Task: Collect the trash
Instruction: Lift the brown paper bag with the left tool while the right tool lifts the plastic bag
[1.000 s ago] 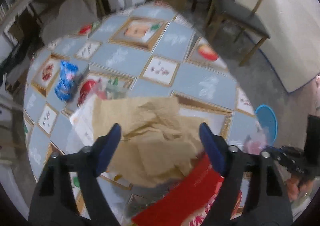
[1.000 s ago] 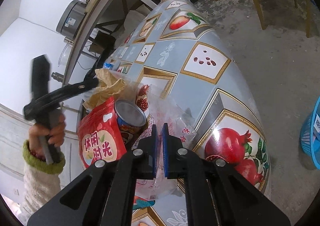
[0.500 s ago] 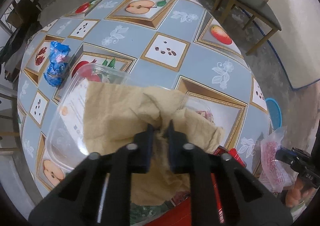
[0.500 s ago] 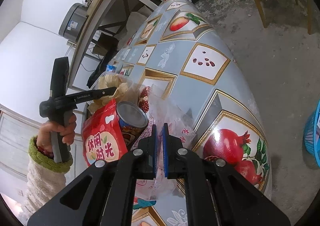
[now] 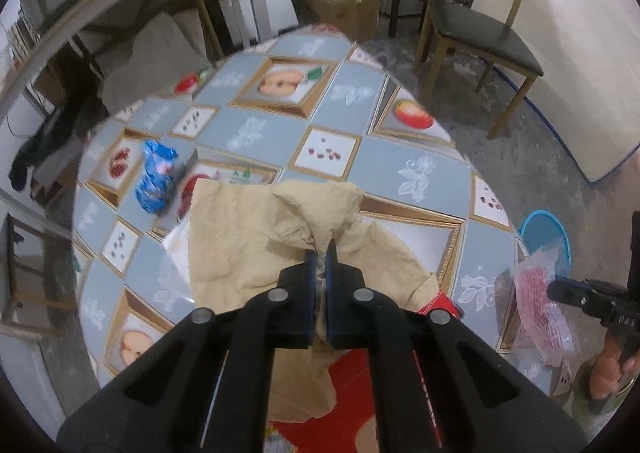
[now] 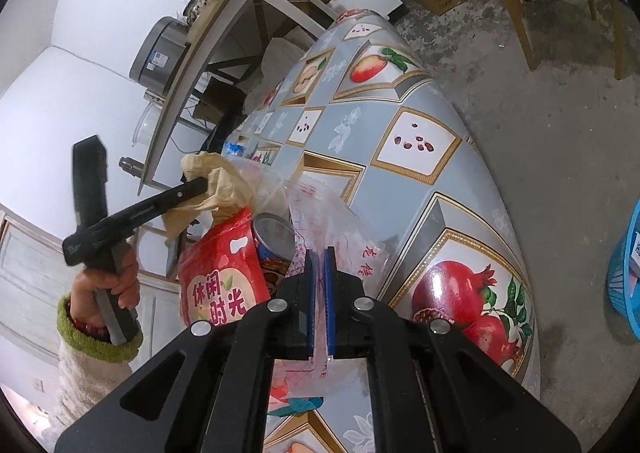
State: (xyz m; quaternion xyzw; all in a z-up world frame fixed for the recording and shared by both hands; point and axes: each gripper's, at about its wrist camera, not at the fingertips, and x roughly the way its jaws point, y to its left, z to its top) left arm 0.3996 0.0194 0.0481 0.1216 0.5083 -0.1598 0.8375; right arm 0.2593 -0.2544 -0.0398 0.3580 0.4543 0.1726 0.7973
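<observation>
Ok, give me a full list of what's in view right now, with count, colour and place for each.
brown paper: one, tan, crumpled, pinched by left gripper
clear plastic bag: one, red print, pinched by right gripper
red snack pouch: one, red, beside the can
can: one, silver top, between pouch and bag
blue wrapper: one, blue, on table beyond the paper
clear plastic container: one, under the paper
table: one, grey-blue fruit-print cloth
basket: one, blue, on floor past table edge
chair: one, wooden, dark seat
left gripper: black, blue fingers, shut
right gripper: black, blue fingers, shut
</observation>
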